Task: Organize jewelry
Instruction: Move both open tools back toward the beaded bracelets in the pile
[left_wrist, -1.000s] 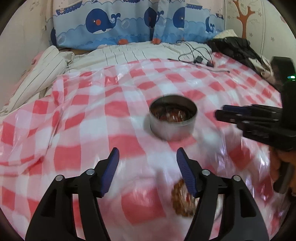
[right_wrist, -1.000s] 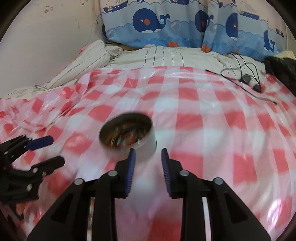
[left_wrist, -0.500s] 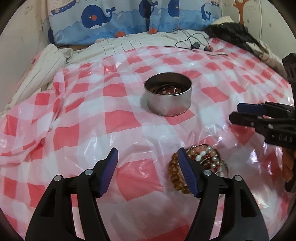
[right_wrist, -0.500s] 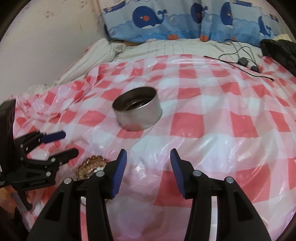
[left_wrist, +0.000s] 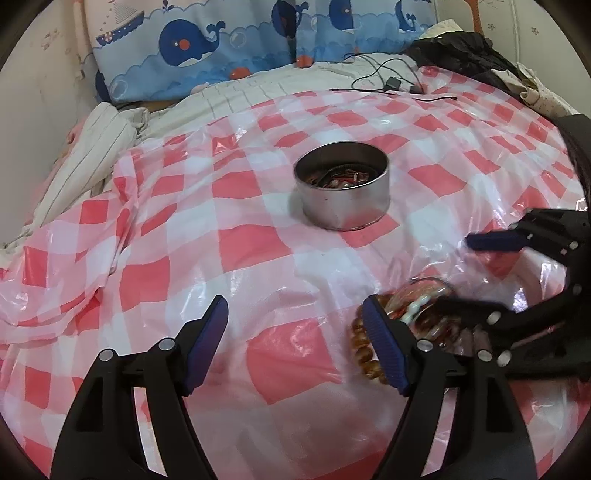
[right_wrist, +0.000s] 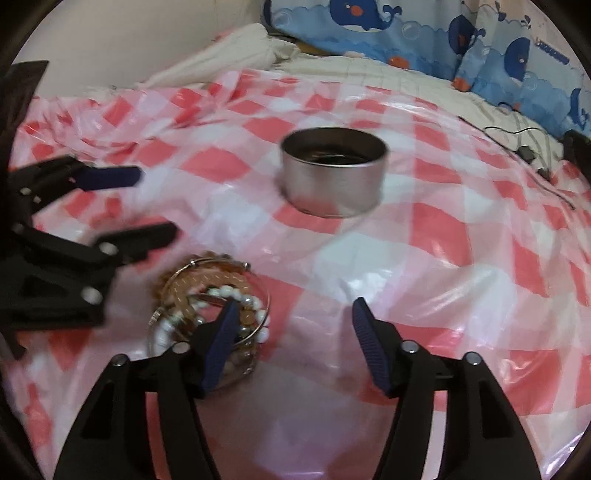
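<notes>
Over the bed's checked sheet (left_wrist: 258, 258), both grippers, left (left_wrist: 295, 343) and right (right_wrist: 291, 339), have dropped toward the bracelets (right_wrist: 210, 299), jaws apart, empty; tin (left_wrist: 343, 195) awaits.

Both wrist views low over bed, facing pillows (left_wrist: 192, 55); both share tin (left_wrist: 343, 195), bracelets (right_wrist: 210, 299).

Cloth: a red-and-white checked plastic sheet (left_wrist: 258, 240) is covering the bed, wrinkling at its left edge.
Pillows: blue whale-print pillows (left_wrist: 192, 51) are leaning along the wall behind it.
Bedding: a striped cream blanket (left_wrist: 92, 147) is bunching beside the sheet.
Cable: a black cord (left_wrist: 384, 79) is lying near the pillows.
Clothes: dark clothing (left_wrist: 461, 55) is piling in the far corner.
</notes>
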